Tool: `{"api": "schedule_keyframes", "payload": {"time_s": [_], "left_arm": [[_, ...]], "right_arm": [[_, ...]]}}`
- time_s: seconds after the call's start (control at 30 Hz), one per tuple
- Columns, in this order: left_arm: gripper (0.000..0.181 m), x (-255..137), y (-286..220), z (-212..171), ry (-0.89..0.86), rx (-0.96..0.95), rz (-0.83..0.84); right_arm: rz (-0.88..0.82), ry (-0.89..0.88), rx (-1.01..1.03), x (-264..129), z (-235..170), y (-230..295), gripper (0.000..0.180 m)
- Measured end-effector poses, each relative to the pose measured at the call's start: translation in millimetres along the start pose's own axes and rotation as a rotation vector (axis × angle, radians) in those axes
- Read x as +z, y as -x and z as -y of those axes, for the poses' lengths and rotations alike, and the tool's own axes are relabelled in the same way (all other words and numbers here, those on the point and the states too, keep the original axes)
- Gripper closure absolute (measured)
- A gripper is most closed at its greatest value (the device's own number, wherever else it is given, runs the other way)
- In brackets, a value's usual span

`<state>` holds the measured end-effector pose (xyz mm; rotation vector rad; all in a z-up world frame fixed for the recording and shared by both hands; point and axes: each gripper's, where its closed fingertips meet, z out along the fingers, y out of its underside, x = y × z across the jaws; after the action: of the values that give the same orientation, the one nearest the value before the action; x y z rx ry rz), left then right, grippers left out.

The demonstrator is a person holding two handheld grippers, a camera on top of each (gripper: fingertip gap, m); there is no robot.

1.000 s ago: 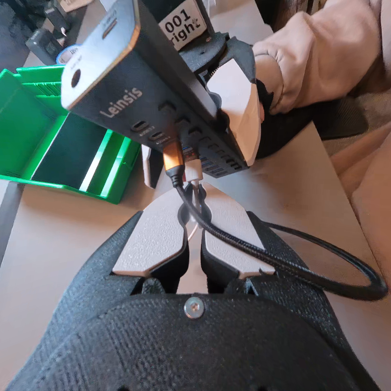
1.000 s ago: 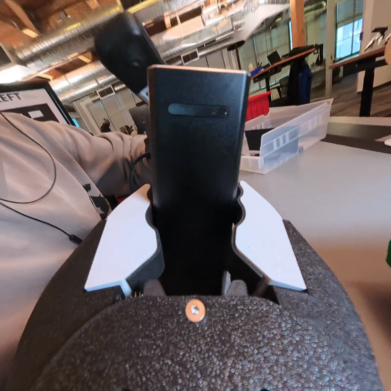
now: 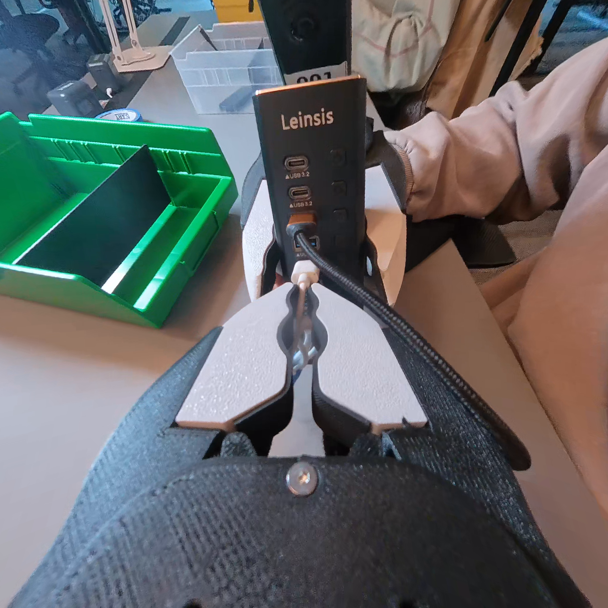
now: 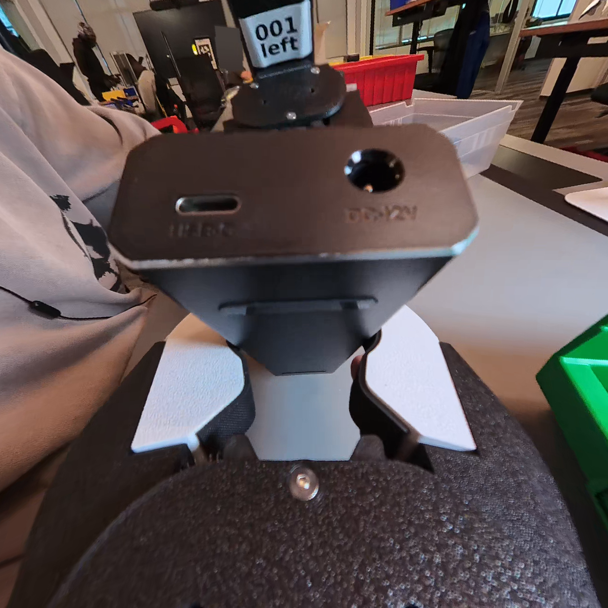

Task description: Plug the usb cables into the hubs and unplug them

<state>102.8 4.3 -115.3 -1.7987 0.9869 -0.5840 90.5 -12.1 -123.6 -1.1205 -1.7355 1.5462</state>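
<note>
The grey table (image 3: 82, 378) carries a green bin (image 3: 184, 210) at far left. Above it the right gripper (image 4: 302, 368) clamps the black hub (image 3: 312, 138) by its lower end, upright: rigid, smooth metal, likely slippery. The black braided cable (image 3: 378, 306) sits plugged in. The left gripper (image 3: 301, 289) is pinched on the thin white cable (image 3: 301, 316) just behind its plug (image 3: 304, 271); the stiff plug makes the better hold, the cord is limp.

Black textured gripper (image 3: 304, 289), white fingers (image 3: 237, 371), beige sleeve (image 3: 477, 164).
</note>
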Motion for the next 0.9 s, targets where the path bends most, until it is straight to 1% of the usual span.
{"api": "schedule_keyframes", "payload": {"time_s": [0.1,0.17,0.23,0.3,0.4,0.47,0.5,0.53,0.6,0.67,0.77,0.83,0.9], "left_arm": [[0.173,-4.3,-1.3,2.0,-0.028,-0.023,-0.012],[0.159,-11.7,1.8,7.5,-0.065,-0.058,-0.007],[0.146,-19.7,7.3,4.5,-0.059,-0.095,0.008],[0.142,-26.6,14.0,-6.2,-0.026,-0.109,0.049],[0.142,-33.5,11.1,-18.5,-0.034,-0.140,0.067],[0.141,-30.9,3.3,-28.3,-0.065,-0.205,0.041],[0.137,-26.1,-0.3,-34.0,-0.087,-0.246,0.028],[0.129,-19.0,-4.6,-38.2,-0.116,-0.291,0.010],[0.118,-3.1,-14.2,-37.2,-0.169,-0.344,-0.032],[0.112,7.9,-15.6,-25.1,-0.210,-0.292,-0.013],[0.114,17.6,-12.3,-8.7,-0.227,-0.196,0.041],[0.114,22.5,-14.6,-6.5,-0.226,-0.159,0.059],[0.115,19.0,-15.7,-6.4,-0.241,-0.146,0.063]], "right_arm": [[0.030,-0.029,0.041,1.2,2.8,2.7,0.108],[0.030,-0.052,0.057,0.0,4.8,0.5,0.108],[0.010,-0.072,0.063,-4.4,6.2,-5.0,0.108],[-0.016,-0.125,0.080,-12.6,13.0,-11.9,0.108],[-0.059,-0.244,0.086,-29.6,31.7,-21.5,0.108],[-0.053,-0.375,0.110,-43.4,50.1,-22.8,0.108],[-0.042,-0.445,0.128,-49.9,59.2,-22.5,0.108],[-0.029,-0.508,0.146,-54.9,66.8,-22.2,0.108],[-0.018,-0.595,0.179,-58.2,76.5,-22.5,0.108],[0.012,-0.606,0.206,-49.3,77.4,-19.3,0.108],[0.013,-0.561,0.186,-29.1,72.2,-11.0,0.107],[0.004,-0.551,0.155,-21.7,71.5,-5.8,0.107],[0.001,-0.521,0.150,-19.0,71.0,-4.4,0.108]]}}
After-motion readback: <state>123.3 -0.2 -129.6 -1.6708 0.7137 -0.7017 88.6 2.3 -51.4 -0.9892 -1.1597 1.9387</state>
